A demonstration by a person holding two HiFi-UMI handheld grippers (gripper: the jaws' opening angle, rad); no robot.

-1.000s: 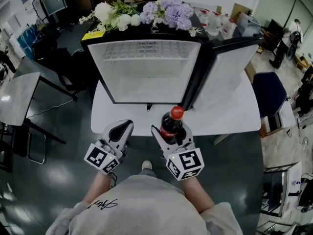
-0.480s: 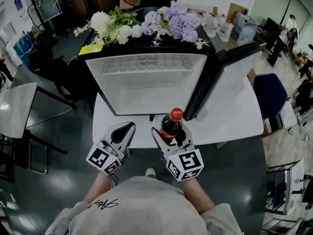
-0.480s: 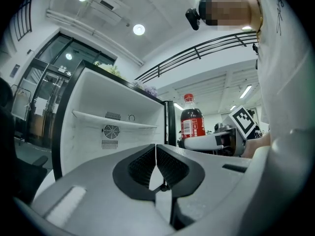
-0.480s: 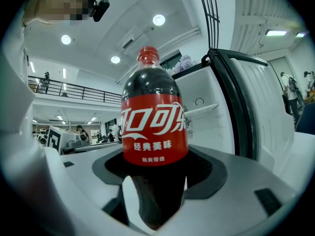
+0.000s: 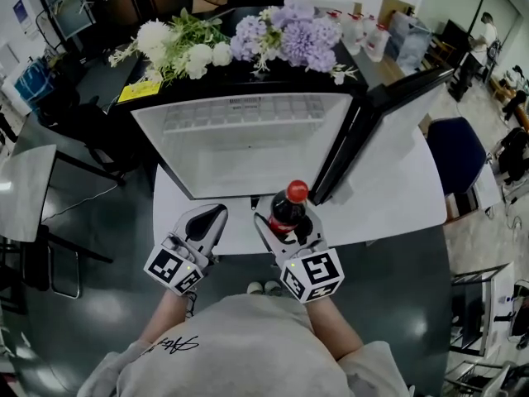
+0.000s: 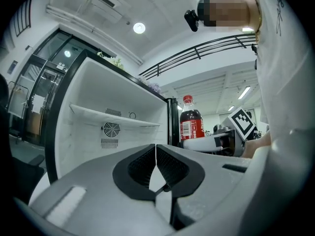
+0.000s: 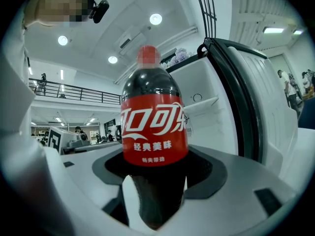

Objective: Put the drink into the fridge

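Delivery under way: the left tongs [image 5: 212,214], tips pressed together on nothing, hover over the near edge of the white table [image 5: 397,197]. Beside them the right tongs [image 5: 285,225] are closed on the lower body of the cola bottle [image 5: 288,208]. The bottle is upright with its red cap on top, over the table's near edge and just in front of the open fridge [image 5: 248,139].

The grip sits low on a tall bottle, so the carry looks best made slowly, with the bottle kept vertical. It should probably go straight ahead into the white compartment and down onto its floor before the tongs let go. A shelf [image 6: 115,118] crosses the upper part of the compartment, and whether the cap will pass under it cannot be judged from here, so a low entry seems safer. The idle left tongs would do well to keep to their own side.

Nothing lies on the table between bottle and opening. The nearest obstacle is the fridge door [image 5: 384,126], swung out to the right with its dark edge close to the bottle's path. White and purple flowers [image 5: 248,40] lie on the fridge top. A grey side table [image 5: 25,180] stands well off to the left and a blue chair [image 5: 456,151] off to the right.
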